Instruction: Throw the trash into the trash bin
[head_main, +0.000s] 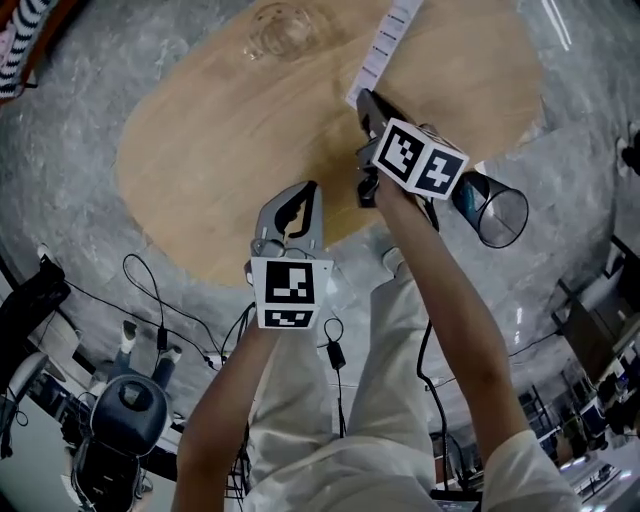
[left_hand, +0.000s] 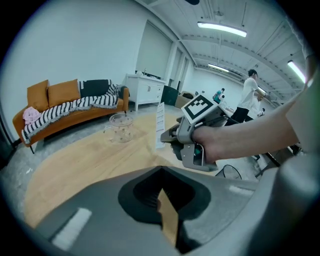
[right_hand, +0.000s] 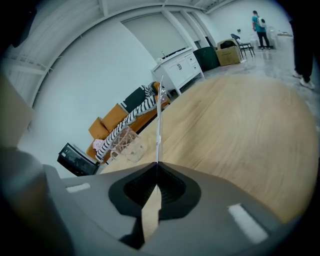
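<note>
Oval wooden table (head_main: 200, 150): right gripper (head_main: 363, 98) clamped on long white paper strip (head_main: 385, 40). Black mesh bin (head_main: 497, 212) stands beside that hand. Left gripper (head_main: 306, 192) closed, empty.

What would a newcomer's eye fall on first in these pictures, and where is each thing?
First, the right gripper, shut on a long white paper strip over the round wooden table. Next, the black mesh trash bin on the floor by the table's right edge, and a clear glass cup at the table's far side.
</note>
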